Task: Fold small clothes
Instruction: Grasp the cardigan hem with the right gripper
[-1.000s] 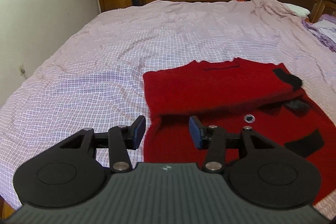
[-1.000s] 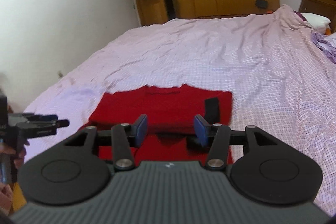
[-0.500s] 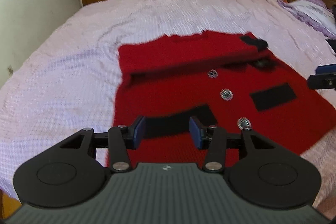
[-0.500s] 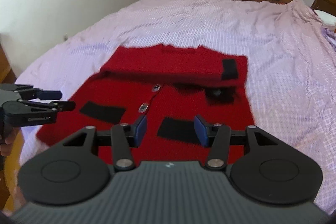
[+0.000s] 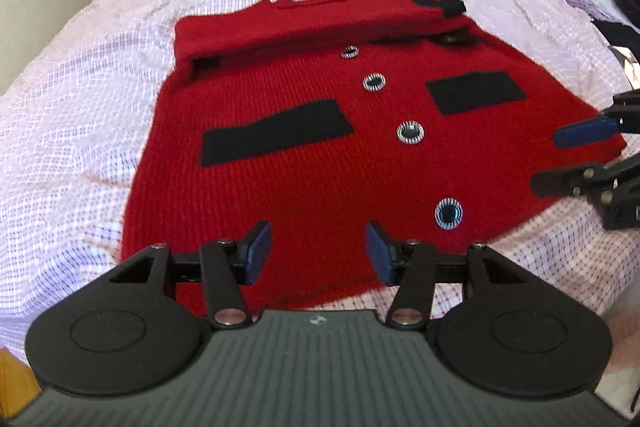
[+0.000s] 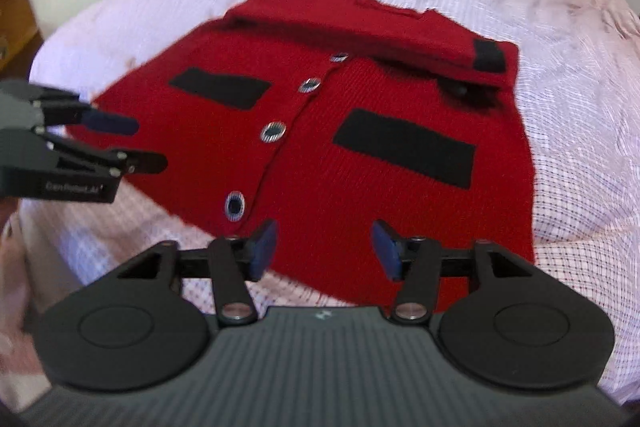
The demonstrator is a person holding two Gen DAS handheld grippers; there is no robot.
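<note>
— Cardigan (image 5: pixel 320 163), the little red one, lies flat on the bed (image 5: pixel 80 131), buttons up, with its neck end already turned over into a band on the far side from the person.

— And the two grippers?

— Both hang over the hem, the edge of the cardigan nearest the person. The left gripper (image 5: pixel 318 251) is above the hem on the side of the long black pocket (image 5: pixel 276 137); the right gripper (image 6: pixel 324 247) is above the hem just past the lowest button (image 6: pixel 235 205). Each has just been spreading its jaws, and nothing sits between them. Neither is holding any cloth.

— So which step is this?

— The reach for the hem, I'd say, ahead of the next fold toward the band.

— What does that need?

— Each one has to drop onto its own hem corner, pinch the knit through both layers, then lift together so the cardigan folds evenly.
</note>
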